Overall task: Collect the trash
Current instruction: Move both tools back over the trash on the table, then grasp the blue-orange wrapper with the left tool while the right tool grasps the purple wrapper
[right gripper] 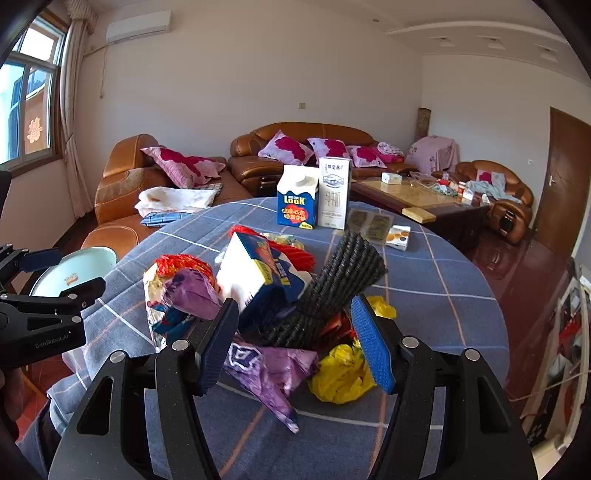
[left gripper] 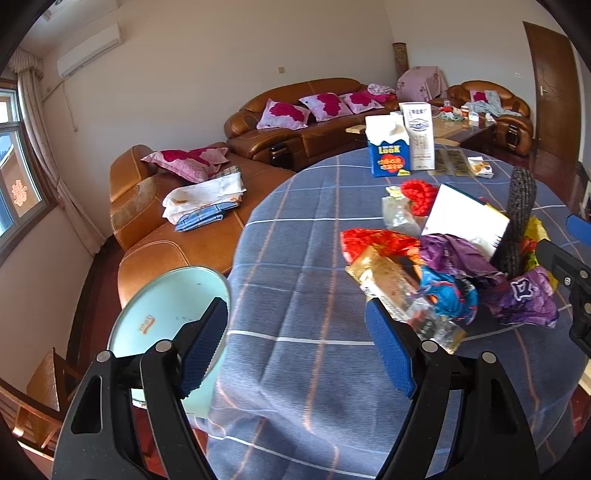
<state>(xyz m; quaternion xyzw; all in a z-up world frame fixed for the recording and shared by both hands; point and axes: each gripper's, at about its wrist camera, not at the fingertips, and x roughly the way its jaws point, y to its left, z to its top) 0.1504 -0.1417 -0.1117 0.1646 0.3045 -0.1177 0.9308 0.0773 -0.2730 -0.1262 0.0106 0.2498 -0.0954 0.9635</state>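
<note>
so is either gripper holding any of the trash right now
No. The left gripper and right gripper are both open and empty; the trash pile lies loose on the table.

Room, living area. Walls [right gripper: 258, 74]: plain, off-white. Air conditioner [right gripper: 138, 26]: wall-mounted, high, near the curtain. Window [right gripper: 31, 107]: left side, wood-framed, daylight entering, red paper cutout on the glass. Curtain [right gripper: 72, 110]: pale, hanging beside the window. Sofa [right gripper: 258, 166]: brown leather, corner form, carrying pink-and-red floral cushions [right gripper: 286, 149] and folded cloths [right gripper: 173, 199]. Armchair [right gripper: 498, 192]: matching leather, far right. Coffee table [right gripper: 417, 199]: glass-topped, cluttered. Door [right gripper: 569, 177]: brown wood, closed. Floor [right gripper: 517, 277]: dark red, glossy. Worktop [right gripper: 443, 295]: round, under a blue checked cloth.
</note>
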